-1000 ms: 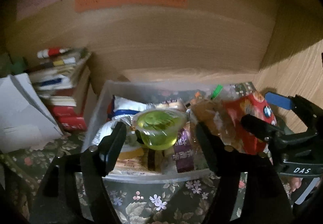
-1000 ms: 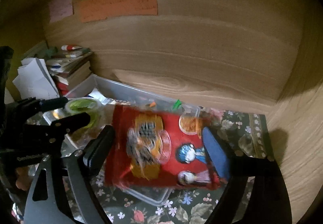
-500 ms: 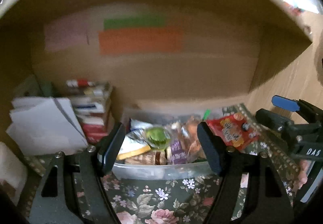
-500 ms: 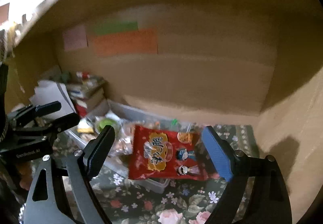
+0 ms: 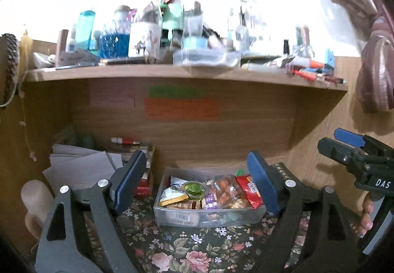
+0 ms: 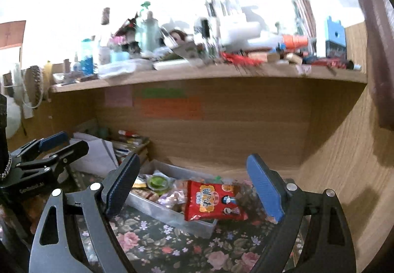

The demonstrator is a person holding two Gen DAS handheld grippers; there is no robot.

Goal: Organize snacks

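Note:
A clear plastic bin full of snacks sits on the floral cloth under a wooden shelf; it also shows in the right wrist view. Inside lie a green jelly cup, several wrapped snacks and a red snack bag at the right end, which hangs over the bin's near corner in the right wrist view. My left gripper is open and empty, well back from the bin. My right gripper is open and empty, also well back. Each gripper shows in the other's view: the right, the left.
A stack of books and loose papers stand left of the bin. The shelf above is crowded with bottles and jars. A wooden side wall closes the right. Floral cloth covers the desk in front.
Both grippers have pulled far back and up from the bin, so the shelf top now shows. The red bag, between the right fingers a second ago, now rests on the bin.

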